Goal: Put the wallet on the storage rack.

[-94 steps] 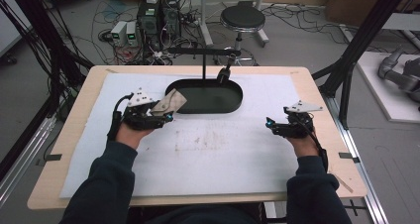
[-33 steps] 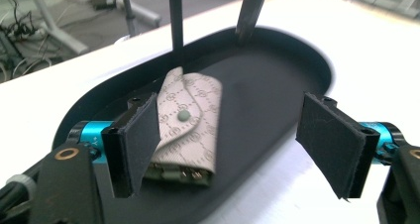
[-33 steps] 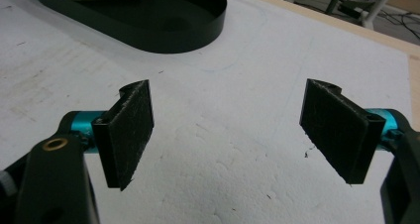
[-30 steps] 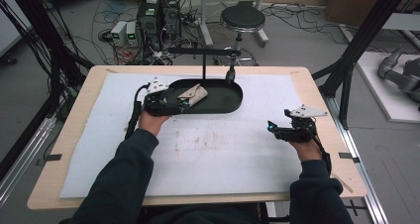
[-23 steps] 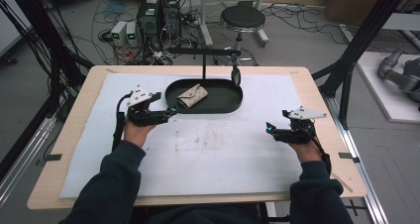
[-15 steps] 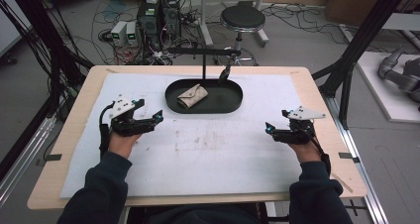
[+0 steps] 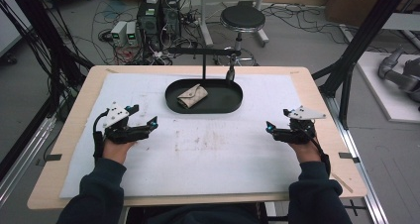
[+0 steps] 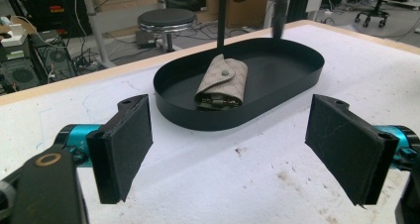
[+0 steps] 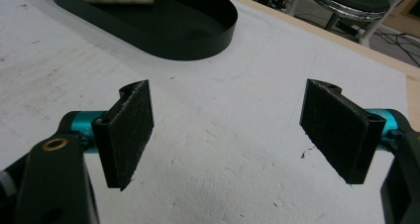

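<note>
I have the left tool (image 7: pixel 148 123) resting on the white mat of the bench (image 7: pixel 317 92), its jaws spread wide with nothing between them; they have just been opening. Straight ahead of that tool, a short way off and not touching it, sits the black oval tray (image 8: pixel 297 80), and inside the tray lies the beige key pouch (image 8: pixel 223 83).

From the left gripper view the pouch's long axis runs away from the tool, leaning a little to the right. Its open end faces me, with dark metal bits showing in the mouth, and the flap with its round snap lies on top toward the far end. In the high view the pouch (image 7: pixel 192 95) lies on a diagonal in the left half of the tray, nearer my left tool than my right.

The fabric carries a small repeating monogram-like pattern, but I cannot read it. On a cardboard box behind the bench I can make out large letters that look like "SF", partly hidden by the black post (image 8: pixel 223 11) standing at the tray's far rim.

My right tool (image 7: pixel 271 129) rests well away from the tray, jaws likewise spread and empty; from it the tray sits ahead and off to the left.
</note>
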{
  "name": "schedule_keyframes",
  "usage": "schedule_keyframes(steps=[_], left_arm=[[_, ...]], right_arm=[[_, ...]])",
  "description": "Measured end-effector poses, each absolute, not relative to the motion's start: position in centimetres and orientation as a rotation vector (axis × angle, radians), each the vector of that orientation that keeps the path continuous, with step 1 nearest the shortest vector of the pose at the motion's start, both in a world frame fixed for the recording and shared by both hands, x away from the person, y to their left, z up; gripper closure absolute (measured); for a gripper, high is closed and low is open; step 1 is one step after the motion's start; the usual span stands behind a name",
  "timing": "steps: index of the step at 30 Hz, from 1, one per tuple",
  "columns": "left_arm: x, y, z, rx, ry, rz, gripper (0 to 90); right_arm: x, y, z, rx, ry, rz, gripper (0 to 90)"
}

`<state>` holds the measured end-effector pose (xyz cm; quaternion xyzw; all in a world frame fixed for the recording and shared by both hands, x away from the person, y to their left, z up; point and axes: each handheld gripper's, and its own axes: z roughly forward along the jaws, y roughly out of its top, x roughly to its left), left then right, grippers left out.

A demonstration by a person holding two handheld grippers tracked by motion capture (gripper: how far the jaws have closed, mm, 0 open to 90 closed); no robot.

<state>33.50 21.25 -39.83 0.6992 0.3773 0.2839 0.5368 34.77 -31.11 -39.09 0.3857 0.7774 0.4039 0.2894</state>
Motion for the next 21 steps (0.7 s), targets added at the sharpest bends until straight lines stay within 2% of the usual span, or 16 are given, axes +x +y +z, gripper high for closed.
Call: schedule_keyframes(steps=[21], left_arm=[[33.6, 22.5, -40.5, 1.649, 0.966, 0.688, 18.9]], right_arm=[[35.1, -30.6, -39.2, 1.014, 2.099, 1.081, 21.4]])
